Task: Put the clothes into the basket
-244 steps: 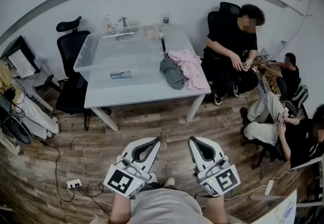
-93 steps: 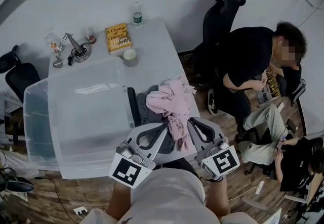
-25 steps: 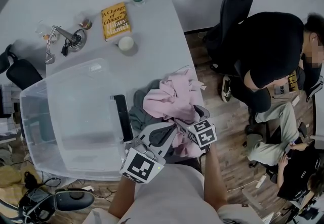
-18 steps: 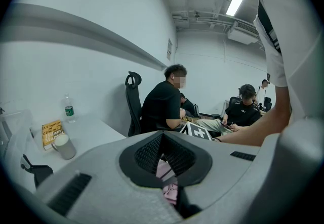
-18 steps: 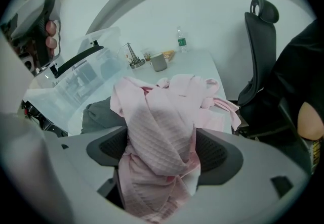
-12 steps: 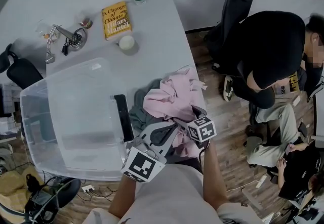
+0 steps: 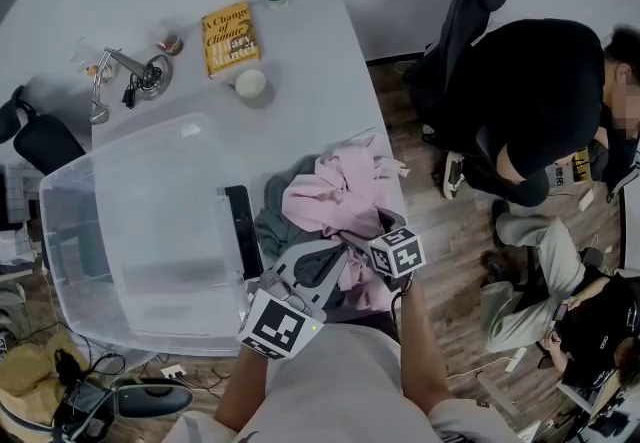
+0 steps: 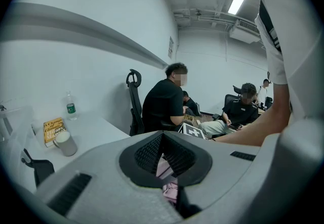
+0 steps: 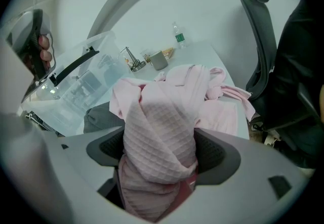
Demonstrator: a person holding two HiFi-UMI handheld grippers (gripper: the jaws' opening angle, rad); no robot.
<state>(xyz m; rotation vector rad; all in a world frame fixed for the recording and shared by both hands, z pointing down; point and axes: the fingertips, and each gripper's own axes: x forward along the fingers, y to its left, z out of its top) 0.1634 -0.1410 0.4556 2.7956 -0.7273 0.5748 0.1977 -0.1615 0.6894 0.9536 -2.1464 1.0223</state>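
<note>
Right gripper view: jaws set over the clothes pile.
The right gripper point(image 9: 162, 149) stands wide open, a fold of the pink waffle-knit garment point(image 9: 167, 112) filling its gap. The left gripper point(image 8: 163, 154) hovers alongside, tips together, empty. Pink and grey garment point(image 7: 275, 221) lie on the white table point(image 7: 320, 71), just beside the clear plastic basket point(image 7: 150, 231).
</note>
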